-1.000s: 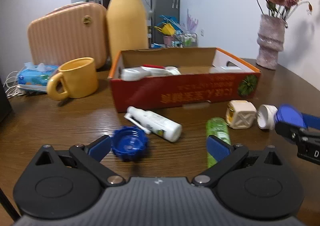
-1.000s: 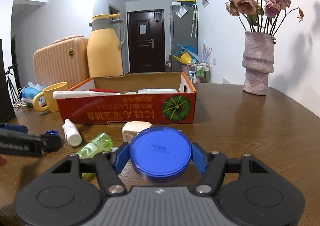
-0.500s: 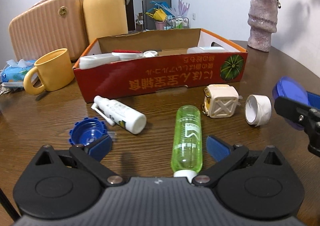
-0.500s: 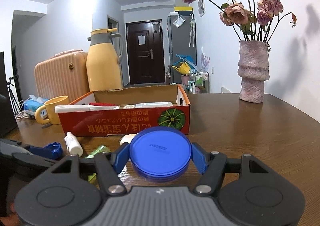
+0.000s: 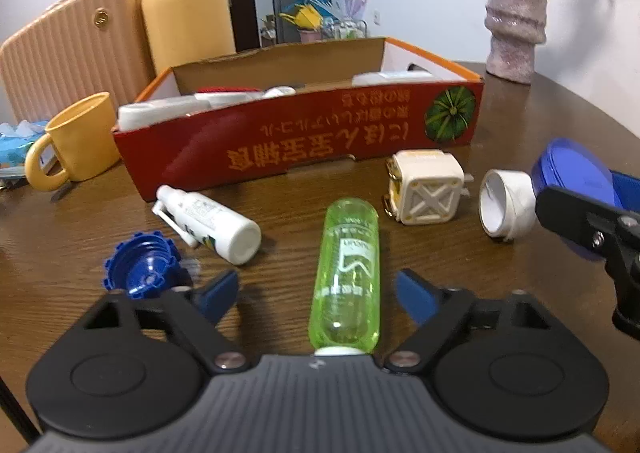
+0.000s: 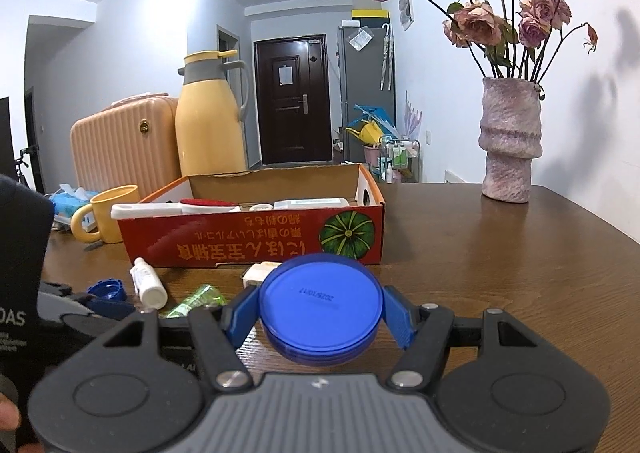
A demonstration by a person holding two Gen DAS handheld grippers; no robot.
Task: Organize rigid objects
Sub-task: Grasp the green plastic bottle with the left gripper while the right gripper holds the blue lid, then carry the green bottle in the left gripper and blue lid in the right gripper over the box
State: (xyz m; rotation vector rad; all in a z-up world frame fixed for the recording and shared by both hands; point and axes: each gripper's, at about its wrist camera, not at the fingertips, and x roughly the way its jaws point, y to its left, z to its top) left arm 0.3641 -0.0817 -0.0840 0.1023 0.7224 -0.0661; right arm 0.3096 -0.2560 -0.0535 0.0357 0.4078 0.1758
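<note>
The red cardboard box (image 5: 304, 141) stands open on the brown wooden table (image 5: 520, 285), with some white things inside. In front of the box a clear green plastic bottle (image 5: 348, 273) lies on its side between the blue pads of the left gripper (image 5: 316, 293); the jaws are closing but do not touch it. Left of it lie a white spray bottle (image 5: 212, 221) and a ribbed blue cap (image 5: 140, 273). To the right are a square cream cube (image 5: 424, 189) and a white ring (image 5: 504, 205). The right gripper (image 6: 320, 317) clamps a round, smooth blue lid (image 6: 320, 301).
</note>
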